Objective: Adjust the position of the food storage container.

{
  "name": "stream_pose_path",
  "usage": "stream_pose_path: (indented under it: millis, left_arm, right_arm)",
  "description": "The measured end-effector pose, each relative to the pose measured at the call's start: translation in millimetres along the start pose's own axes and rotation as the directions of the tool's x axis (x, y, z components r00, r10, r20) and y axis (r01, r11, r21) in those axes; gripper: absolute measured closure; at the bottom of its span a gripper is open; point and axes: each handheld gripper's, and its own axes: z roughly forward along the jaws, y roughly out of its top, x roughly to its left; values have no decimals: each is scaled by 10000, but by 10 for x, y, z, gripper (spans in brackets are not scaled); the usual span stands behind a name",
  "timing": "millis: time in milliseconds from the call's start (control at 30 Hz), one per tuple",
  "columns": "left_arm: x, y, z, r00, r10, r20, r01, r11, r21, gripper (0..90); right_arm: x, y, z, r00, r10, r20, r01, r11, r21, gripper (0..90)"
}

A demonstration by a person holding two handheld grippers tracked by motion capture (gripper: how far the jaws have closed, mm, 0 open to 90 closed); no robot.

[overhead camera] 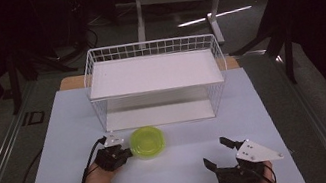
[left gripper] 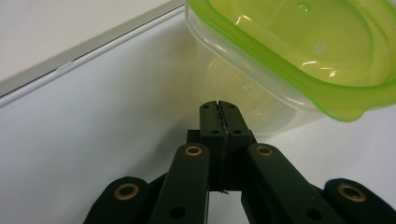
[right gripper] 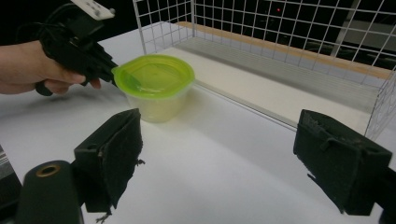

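Note:
A clear round container with a lime-green lid [overhead camera: 147,141] [left gripper: 289,56] [right gripper: 154,79] stands upright on the white table, just in front of the wire shelf. My left gripper [overhead camera: 124,154] [left gripper: 218,105] [right gripper: 109,70] is at its left side, jaws shut flat against each other with nothing between them. Their tips are close to the container's wall, under the lid's rim. My right gripper [overhead camera: 214,151] [right gripper: 219,140] is held low near the table's front right, jaws wide open and empty, facing the container from some way off.
A white wire shelf basket [overhead camera: 151,48] [right gripper: 261,28] with an upper board and a lower board [overhead camera: 160,115] stands at the back middle of the white table top [overhead camera: 180,169]. Dark floor and a stand's legs [overhead camera: 213,16] lie beyond it.

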Motion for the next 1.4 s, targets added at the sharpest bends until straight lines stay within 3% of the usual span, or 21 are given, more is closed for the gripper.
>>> stream_pose_path:
  millis: [300, 433, 767, 1267, 1400]
  left_arm:
    - [63, -24, -88, 9991, -382, -181, 380, 9992, -138, 900]
    - [40, -19, -89, 9989, -466, 57, 468, 9986, -255, 900]
    - [-63, 102, 113, 9982, -442, 393, 448, 9989, -154, 900]
    - [-263, 383, 433, 9968, 53, 801, -57, 10000, 55, 900]
    - [-292, 420, 493, 9947, 14, 1023, -14, 10000, 2, 900]
  right_arm:
    - [-13, -10, 1, 10000, 43, -29, -43, 10000, 15, 153]
    - [-5, -2, 14, 10000, 34, -89, -34, 10000, 16, 157]
    - [8, 0, 5, 9999, 21, -160, -21, 10000, 14, 157]
    - [6, -6, 8, 9993, 66, -360, -65, 10000, 36, 157]
    - [-1, -13, 16, 9994, 78, -344, -74, 9999, 104, 157]
